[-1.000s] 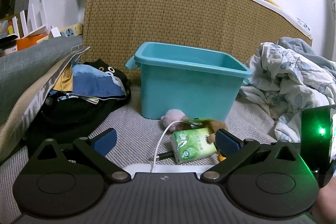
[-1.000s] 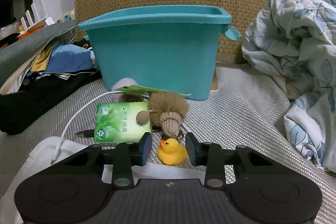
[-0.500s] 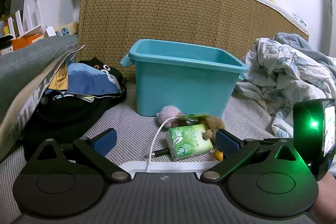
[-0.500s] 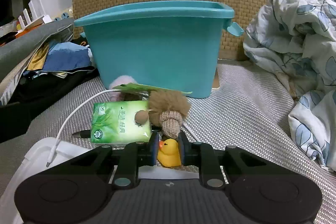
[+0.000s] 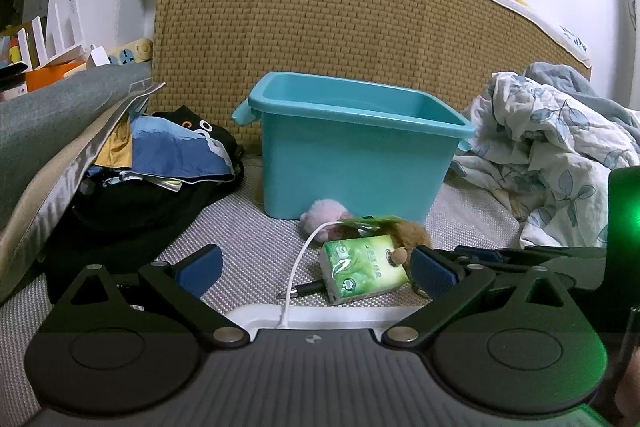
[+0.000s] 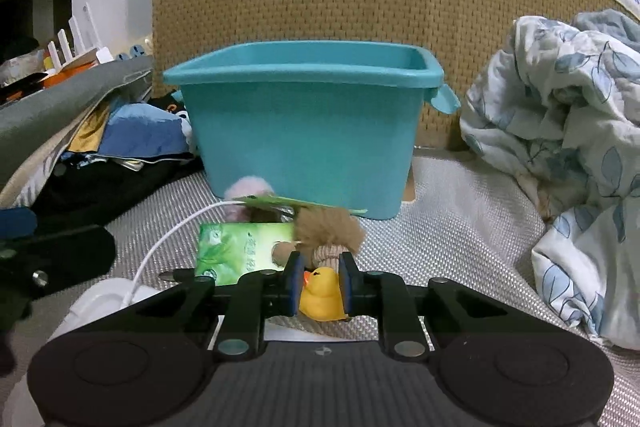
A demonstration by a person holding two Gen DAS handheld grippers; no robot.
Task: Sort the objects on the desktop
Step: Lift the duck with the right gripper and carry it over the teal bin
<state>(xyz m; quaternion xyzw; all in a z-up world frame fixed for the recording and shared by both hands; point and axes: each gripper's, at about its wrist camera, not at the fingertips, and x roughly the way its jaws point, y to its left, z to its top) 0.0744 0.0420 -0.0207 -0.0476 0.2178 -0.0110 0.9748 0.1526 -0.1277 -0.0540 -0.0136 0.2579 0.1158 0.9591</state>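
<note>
Now the right hand-held gripper (image 6: 319, 286) pinches one yellow duck (image 6: 322, 294), left hand-held gripper (image 5: 316, 264) wide, beside one teal bin (image 6: 304, 131)

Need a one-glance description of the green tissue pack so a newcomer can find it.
Start at the teal plastic bin before the woven headboard. On the mat just in front of it lies a small clutter; the tissue pack sits left of the brown plush toy. It is the only flat green rectangular packet there.

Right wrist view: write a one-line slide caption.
Right gripper shut on a yellow rubber duck before a teal bin.
</note>
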